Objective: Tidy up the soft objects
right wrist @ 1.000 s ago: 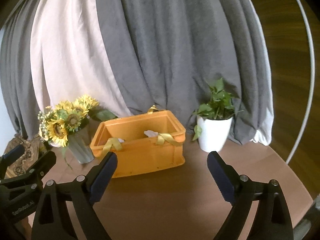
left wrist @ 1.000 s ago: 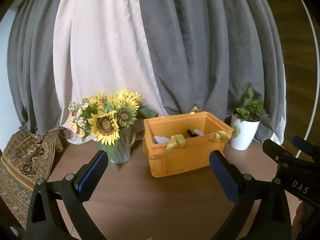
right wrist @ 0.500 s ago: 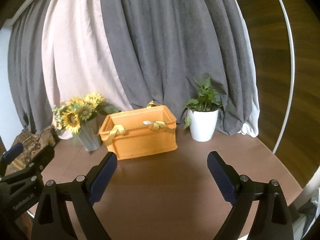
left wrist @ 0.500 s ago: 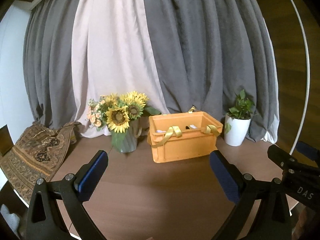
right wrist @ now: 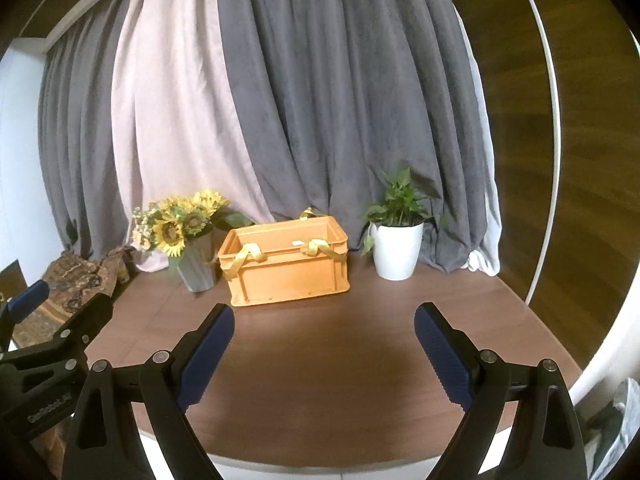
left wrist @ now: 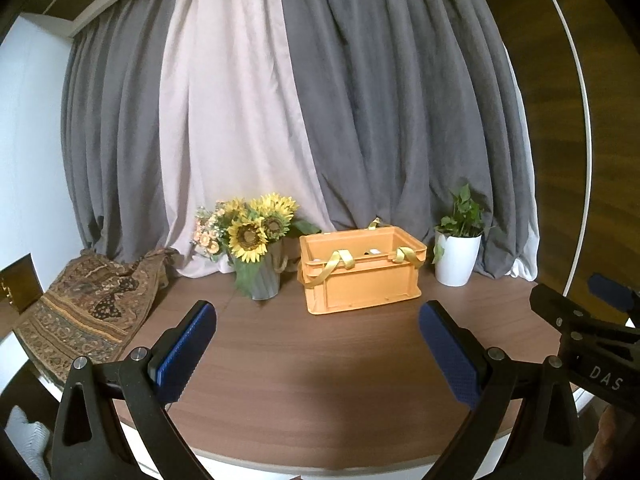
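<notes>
I found my left gripper and right gripper both spread apart, gripping nothing, above the brown wooden table, well short of the orange plastic crate.

worktop: brown wood grain, smooth, matt
crate: orange plastic, moulded, slight sheen
straps: yellow ribbon, satiny
curtains: grey and pale cloth, matt, soft folds
rug: woven patterned cloth, rough
pot: white, glossy, smooth
tongs: black plastic arms, metal screws, blue ribbed pads
</notes>
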Demonstrator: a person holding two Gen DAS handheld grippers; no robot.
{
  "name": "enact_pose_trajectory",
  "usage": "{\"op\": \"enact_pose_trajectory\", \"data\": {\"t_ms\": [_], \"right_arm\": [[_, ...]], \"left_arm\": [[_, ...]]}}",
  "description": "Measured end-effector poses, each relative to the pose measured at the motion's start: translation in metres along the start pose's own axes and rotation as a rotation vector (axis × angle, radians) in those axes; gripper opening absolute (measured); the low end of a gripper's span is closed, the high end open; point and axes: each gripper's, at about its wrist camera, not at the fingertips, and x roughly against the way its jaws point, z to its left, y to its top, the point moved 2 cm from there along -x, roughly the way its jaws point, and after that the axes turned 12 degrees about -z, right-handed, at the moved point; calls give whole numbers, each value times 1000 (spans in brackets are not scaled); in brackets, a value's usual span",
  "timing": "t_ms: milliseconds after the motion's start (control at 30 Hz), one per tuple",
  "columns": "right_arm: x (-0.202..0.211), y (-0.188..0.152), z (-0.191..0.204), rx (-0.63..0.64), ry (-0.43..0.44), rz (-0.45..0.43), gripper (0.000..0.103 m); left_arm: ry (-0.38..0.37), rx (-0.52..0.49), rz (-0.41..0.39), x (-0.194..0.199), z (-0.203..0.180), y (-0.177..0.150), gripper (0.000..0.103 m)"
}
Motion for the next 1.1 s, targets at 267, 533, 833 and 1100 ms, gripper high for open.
{"op": "enact_pose_trajectory", "data": {"t_ms": [267, 533, 833, 1100], "right_arm": [[22, -2, -1, -12, 10, 0, 93], [39, -2, 0, -15, 10, -15, 93], [49, -3, 0, -13, 12, -24, 93], [54, -3, 2, -13, 12, -28, 93]], "left_arm": [[7, 2, -19, 25, 2, 2, 103], [0, 9, -31, 42, 5, 4, 103], [-2, 13, -30, 52, 6, 4, 103], [-1, 14, -29, 56, 5, 4, 103]]}}
